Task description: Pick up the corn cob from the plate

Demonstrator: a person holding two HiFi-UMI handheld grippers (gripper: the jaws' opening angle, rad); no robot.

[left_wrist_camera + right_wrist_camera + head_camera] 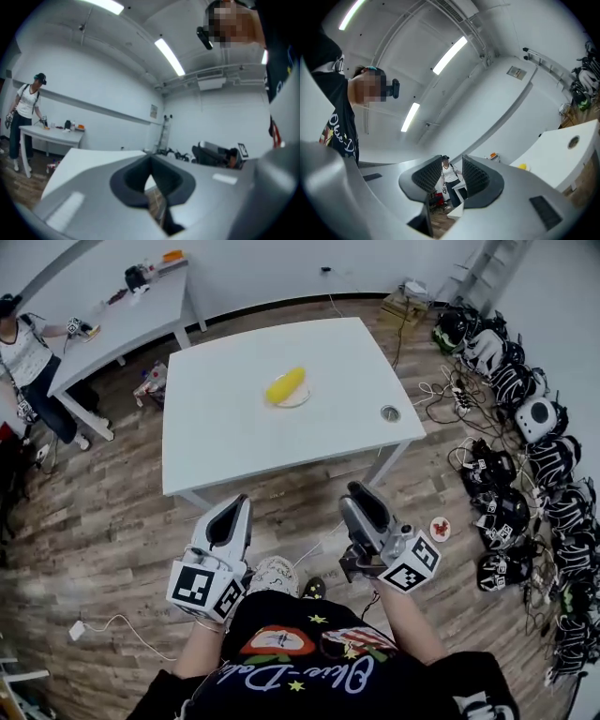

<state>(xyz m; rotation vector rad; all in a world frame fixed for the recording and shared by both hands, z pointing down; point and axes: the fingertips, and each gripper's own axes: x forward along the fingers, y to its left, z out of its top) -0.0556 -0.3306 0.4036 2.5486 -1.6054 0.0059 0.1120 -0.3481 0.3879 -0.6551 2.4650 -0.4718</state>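
The yellow corn cob (285, 385) lies on a small white plate (300, 401), upper centre. The left gripper (234, 504) has its jaws closed and holds nothing; the right gripper (362, 491) has its jaws slightly apart and empty.

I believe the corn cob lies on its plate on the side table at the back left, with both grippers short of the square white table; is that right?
Not quite: the head view shows the corn cob on its plate on the square white table, not the side table. The left gripper and right gripper are indeed short of the white table.
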